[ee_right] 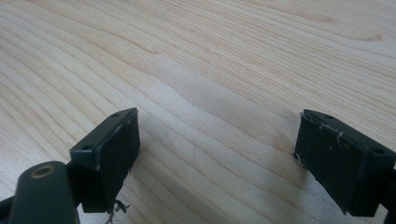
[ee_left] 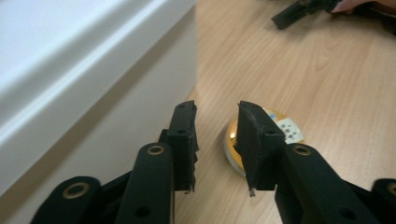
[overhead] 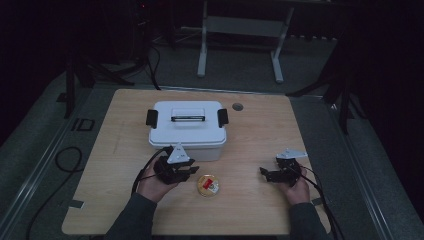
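Observation:
A white lidded box (overhead: 187, 129) with black side latches and a top handle stands in the middle of the wooden table (overhead: 250, 135). In front of it lies a small round gold tin (overhead: 208, 186) with a red and white label. My left gripper (overhead: 189, 171) sits just left of the tin, open with nothing between its jaws. In the left gripper view the tin (ee_left: 280, 128) lies just beyond my left gripper (ee_left: 217, 144), and the box wall (ee_left: 116, 107) runs along the left. My right gripper (overhead: 266, 174) rests open at the table's right; in the right gripper view it (ee_right: 215, 154) holds bare wood between wide jaws.
A round cable grommet (overhead: 237, 107) sits in the table behind the box. Cables trail off the left table edge onto the floor. A white-legged frame (overhead: 240, 45) stands on the floor beyond the table. The other gripper (ee_left: 303, 10) shows at the top of the left gripper view.

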Available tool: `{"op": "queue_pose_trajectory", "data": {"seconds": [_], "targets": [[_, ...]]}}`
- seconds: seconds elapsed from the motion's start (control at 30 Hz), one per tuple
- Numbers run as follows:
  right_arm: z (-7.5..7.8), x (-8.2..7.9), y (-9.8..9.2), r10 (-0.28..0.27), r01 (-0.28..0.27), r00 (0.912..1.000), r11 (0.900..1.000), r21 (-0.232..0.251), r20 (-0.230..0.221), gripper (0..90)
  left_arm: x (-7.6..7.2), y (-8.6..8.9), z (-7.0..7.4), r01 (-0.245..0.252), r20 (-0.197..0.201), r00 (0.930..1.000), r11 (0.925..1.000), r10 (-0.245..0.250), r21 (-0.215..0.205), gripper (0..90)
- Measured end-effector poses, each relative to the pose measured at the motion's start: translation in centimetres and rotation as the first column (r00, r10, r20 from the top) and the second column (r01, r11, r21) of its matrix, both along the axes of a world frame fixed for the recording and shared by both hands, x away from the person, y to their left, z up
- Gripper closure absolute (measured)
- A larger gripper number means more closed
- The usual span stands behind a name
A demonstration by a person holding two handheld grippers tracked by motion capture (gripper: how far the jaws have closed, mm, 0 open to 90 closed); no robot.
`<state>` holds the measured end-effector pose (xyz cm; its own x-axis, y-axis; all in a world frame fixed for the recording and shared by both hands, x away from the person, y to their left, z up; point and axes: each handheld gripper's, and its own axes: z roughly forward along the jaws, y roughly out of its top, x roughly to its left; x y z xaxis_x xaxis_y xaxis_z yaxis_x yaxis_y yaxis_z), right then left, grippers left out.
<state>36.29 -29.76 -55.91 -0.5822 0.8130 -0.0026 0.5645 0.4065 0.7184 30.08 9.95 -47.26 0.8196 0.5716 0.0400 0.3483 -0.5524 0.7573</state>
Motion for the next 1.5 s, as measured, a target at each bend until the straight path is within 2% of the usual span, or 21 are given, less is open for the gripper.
{"op": "queue_pose_trajectory", "data": {"seconds": [0.5, 0.87, 1.27, 1.37, 1.5], "targets": [[0.0, 0.0, 0.0, 0.000, 0.000, 1.0000, 1.000, 0.000, 0.001, 13.5, 0.8, -3.8, -1.3, 0.078, -0.035, 0.9964, 0.9960, -0.077, 0.042, 82.2], [0.0, 0.0, 0.0, 0.000, 0.000, 1.0000, 1.000, 0.000, 0.001, 13.6, 1.3, -6.5, -2.5, 0.130, -0.056, 0.9905, 0.9879, -0.125, 0.085, 89.2], [0.0, 0.0, 0.0, 0.000, 0.000, 1.0000, 1.000, 0.000, 0.000, 13.5, 2.1, -9.1, -3.8, 0.166, -0.090, 0.9837, 0.9788, -0.155, 0.120, 89.9], [0.0, 0.0, 0.0, 0.000, 0.000, 1.0000, 1.000, 0.000, 0.000, 13.6, 2.4, -9.7, -4.6, 0.175, -0.109, 0.9811, 0.9731, -0.160, 0.149, 89.9], [0.0, 0.0, 0.0, 0.000, 0.000, 1.0000, 1.000, 0.000, 0.001, 13.5, 2.6, -9.8, -5.0, 0.171, -0.125, 0.9804, 0.9728, -0.152, 0.156, 89.9]]}}
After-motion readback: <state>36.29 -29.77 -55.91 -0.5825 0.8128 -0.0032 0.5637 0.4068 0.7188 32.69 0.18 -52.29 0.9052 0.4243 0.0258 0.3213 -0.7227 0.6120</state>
